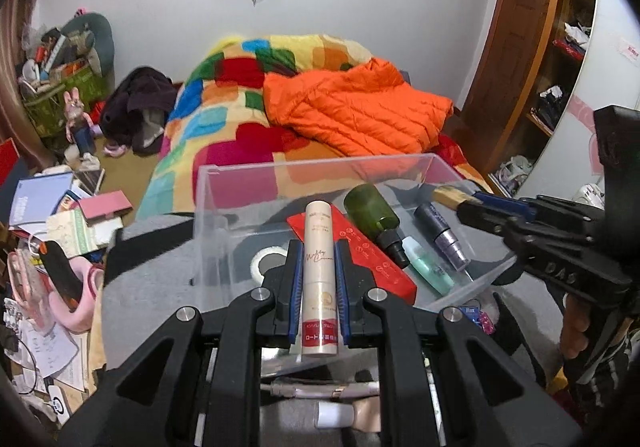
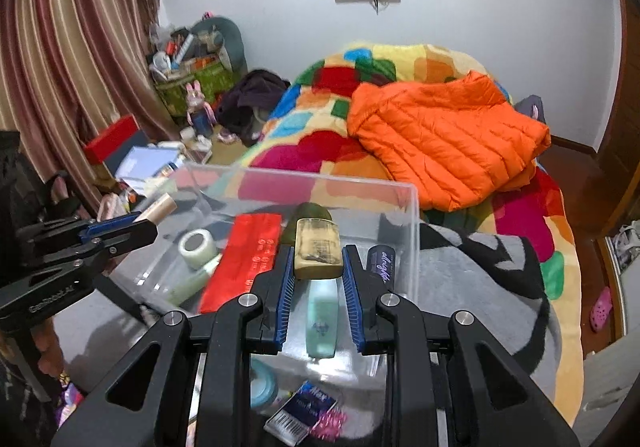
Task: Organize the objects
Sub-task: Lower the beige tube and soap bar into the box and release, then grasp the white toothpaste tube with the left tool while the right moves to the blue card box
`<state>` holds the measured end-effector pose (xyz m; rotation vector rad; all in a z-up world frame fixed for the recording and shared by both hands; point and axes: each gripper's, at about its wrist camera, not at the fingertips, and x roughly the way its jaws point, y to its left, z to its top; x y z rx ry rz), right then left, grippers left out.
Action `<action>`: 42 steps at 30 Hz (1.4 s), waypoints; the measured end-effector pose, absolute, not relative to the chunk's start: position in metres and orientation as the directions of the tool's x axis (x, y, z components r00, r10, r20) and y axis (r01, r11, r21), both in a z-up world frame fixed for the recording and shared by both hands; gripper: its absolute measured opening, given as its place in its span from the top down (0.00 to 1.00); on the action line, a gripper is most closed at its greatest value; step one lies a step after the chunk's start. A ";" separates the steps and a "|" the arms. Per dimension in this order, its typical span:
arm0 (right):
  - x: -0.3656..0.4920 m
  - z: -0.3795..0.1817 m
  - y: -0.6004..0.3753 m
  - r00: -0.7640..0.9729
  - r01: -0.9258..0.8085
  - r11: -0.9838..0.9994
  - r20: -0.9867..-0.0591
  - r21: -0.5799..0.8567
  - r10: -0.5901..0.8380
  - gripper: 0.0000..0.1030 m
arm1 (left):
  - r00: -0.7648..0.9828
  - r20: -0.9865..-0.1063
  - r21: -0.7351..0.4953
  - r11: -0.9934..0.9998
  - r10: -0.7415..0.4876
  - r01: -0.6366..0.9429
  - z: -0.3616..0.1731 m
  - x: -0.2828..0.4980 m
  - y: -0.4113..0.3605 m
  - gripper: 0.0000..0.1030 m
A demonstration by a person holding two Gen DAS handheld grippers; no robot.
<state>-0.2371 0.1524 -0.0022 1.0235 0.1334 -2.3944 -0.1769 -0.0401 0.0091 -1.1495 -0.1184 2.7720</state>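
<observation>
A clear plastic box (image 1: pixel 320 169) (image 2: pixel 412 231) stands on a grey blanket at the foot of the bed. My left gripper (image 1: pixel 319 247) is shut on a cream tube (image 1: pixel 320 279) and holds it above the box's near side; it also shows in the right wrist view (image 2: pixel 136 223). My right gripper (image 2: pixel 318 259) is shut on a tan-gold bottle (image 2: pixel 318 251) above the box, and also shows in the left wrist view (image 1: pixel 476 203). Inside lie a red box (image 1: pixel 372 259), a green bottle (image 1: pixel 374 213), a purple spray (image 1: pixel 440 231), a mint tube (image 1: pixel 426 265) and a tape roll (image 1: pixel 264 263).
A small blue packet (image 2: pixel 300 413), a pink item (image 2: pixel 332 421) and a teal jar (image 2: pixel 262 385) lie on the blanket before the box. An orange jacket (image 1: pixel 356 107) lies on the colourful bedspread. Books and clutter (image 1: pixel 60 215) crowd the left. A shelf (image 1: pixel 560 59) stands right.
</observation>
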 end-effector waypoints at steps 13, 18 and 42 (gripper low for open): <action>-0.255 -0.030 0.140 -0.517 0.493 -0.870 -0.798 0.016 -0.308 0.79 | -0.619 -0.771 -0.095 -0.988 0.150 -0.121 -0.017 -0.199 -0.023 0.86; -0.254 -0.028 0.142 -0.530 0.487 -0.873 -0.794 0.001 -0.296 0.79 | -0.628 -0.766 -0.078 -0.990 0.137 -0.120 -0.015 -0.195 -0.021 0.72; -0.192 0.025 0.182 -0.631 0.502 -0.864 -0.667 0.039 -0.397 0.34 | -0.766 -0.638 -0.048 -0.997 0.082 -0.067 0.035 -0.131 -0.025 0.07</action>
